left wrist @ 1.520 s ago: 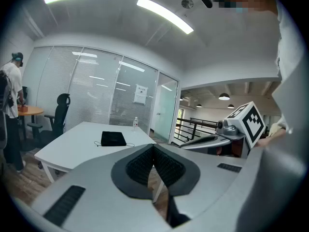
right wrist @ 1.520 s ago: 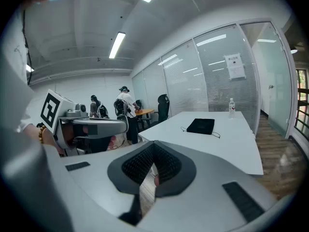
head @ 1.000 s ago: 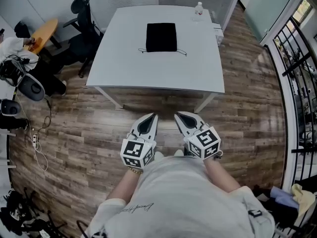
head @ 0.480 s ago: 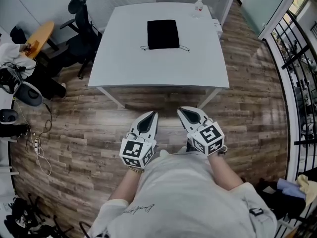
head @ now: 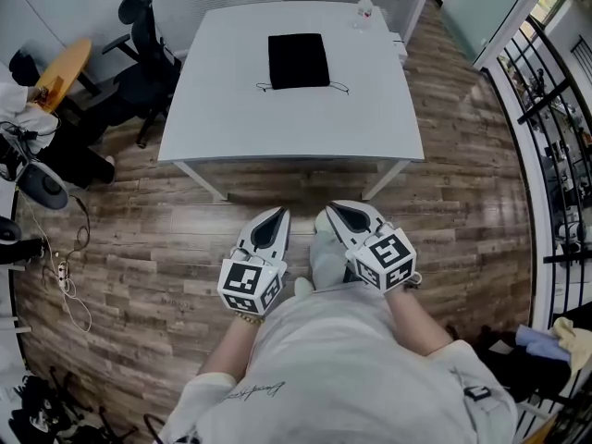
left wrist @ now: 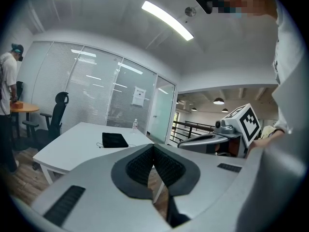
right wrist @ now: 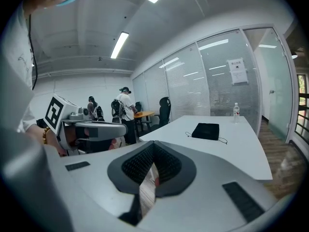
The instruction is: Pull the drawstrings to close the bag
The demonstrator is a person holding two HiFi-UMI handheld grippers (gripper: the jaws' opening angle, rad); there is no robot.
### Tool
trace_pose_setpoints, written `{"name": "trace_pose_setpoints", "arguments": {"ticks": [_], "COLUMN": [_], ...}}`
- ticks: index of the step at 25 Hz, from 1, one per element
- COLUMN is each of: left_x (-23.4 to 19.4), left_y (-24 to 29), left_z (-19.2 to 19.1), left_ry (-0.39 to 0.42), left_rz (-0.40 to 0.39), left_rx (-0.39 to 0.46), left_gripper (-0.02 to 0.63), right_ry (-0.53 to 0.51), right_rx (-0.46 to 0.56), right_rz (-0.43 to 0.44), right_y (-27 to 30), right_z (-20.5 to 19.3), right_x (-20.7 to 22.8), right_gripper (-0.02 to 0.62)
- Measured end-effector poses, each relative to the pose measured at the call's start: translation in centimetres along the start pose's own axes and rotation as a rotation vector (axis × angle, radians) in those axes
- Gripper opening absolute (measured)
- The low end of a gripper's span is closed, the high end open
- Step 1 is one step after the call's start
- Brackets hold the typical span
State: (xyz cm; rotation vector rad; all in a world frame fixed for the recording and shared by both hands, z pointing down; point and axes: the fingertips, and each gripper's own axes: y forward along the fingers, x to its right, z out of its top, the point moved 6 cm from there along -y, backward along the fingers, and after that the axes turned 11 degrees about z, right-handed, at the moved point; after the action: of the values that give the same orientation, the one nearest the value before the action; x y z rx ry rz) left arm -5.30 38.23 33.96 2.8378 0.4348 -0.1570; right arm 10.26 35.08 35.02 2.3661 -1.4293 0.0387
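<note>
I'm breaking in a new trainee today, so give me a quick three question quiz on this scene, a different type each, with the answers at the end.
1. True or false: the left hand-held gripper is shut on a drawstring of the black bag.
2. Where does the water bottle stand? A: near the far right corner of the white table. B: on the bag. C: on a chair.
3. Fill in: the right hand-held gripper is held over the wooden ___.
Key: 1 false, its jaws are shut on nothing, short of the table. 2 A. 3 floor.
</note>
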Motion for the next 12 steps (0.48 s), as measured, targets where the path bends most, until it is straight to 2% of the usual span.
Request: {"name": "trace_pose_setpoints", "arguments": {"ticks": [5, 12], "left_x": [-0.7, -3.2], "left_y": [1.3, 6.0], "left_z": [0.0, 0.7], "left_ry": [0.003, -0.005], "left_rz": [0.004, 0.026], "left_rx": [-0.010, -0.016], "left_gripper": [0.011, 0.011], "right_ry": [-0.008, 0.008], "right_rx": [0.002, 0.013], "right_rz": [0.026, 0.048], "right_y": [1.3, 5.3], "right_z": [0.5, 1.5], "right_x": [0.9, 5.4], "right_gripper": [0.023, 0.023]}}
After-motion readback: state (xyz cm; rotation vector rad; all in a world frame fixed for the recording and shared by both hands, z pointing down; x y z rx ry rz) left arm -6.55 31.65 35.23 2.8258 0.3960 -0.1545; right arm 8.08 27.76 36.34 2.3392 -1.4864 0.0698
